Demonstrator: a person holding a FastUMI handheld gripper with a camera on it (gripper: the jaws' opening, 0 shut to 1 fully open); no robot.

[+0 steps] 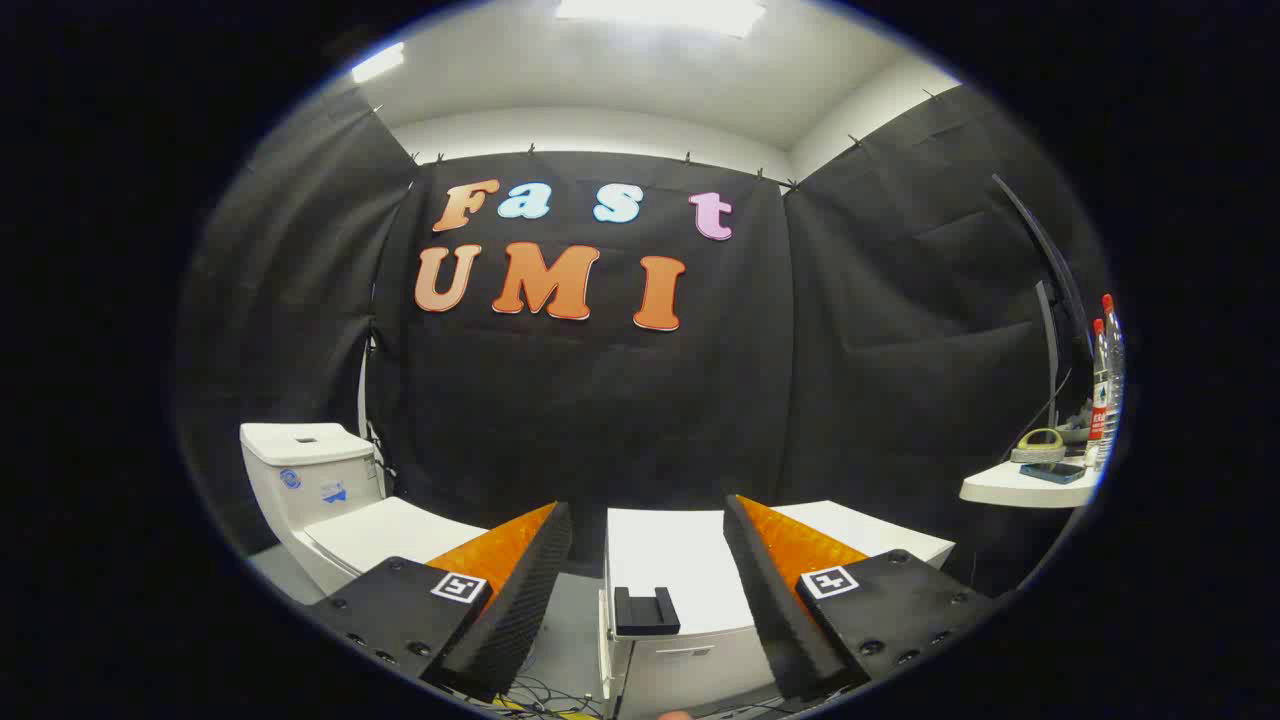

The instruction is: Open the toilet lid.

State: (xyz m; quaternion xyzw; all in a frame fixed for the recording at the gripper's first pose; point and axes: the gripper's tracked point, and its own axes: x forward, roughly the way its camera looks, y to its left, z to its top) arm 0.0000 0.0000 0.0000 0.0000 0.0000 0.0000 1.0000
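A white toilet (pixel 320 500) stands to the left, against the booth's black wall. Its cistern (pixel 305 465) is at the back, and its flat lid (pixel 385 535) lies shut over the bowl, partly hidden behind my left finger. My gripper (pixel 648 512) is open, held well away from the toilet, with nothing between its orange-and-black fingers (pixel 505 560). The toilet sits beyond and left of the left fingertip.
A white cabinet (pixel 690 600) with a small black holder (pixel 645 610) on top stands straight ahead between the fingers. A white shelf (pixel 1025 488) at the right carries bottles (pixel 1105 380), a tape roll and a phone, with a monitor (pixel 1050 300) behind. Cables lie on the floor below.
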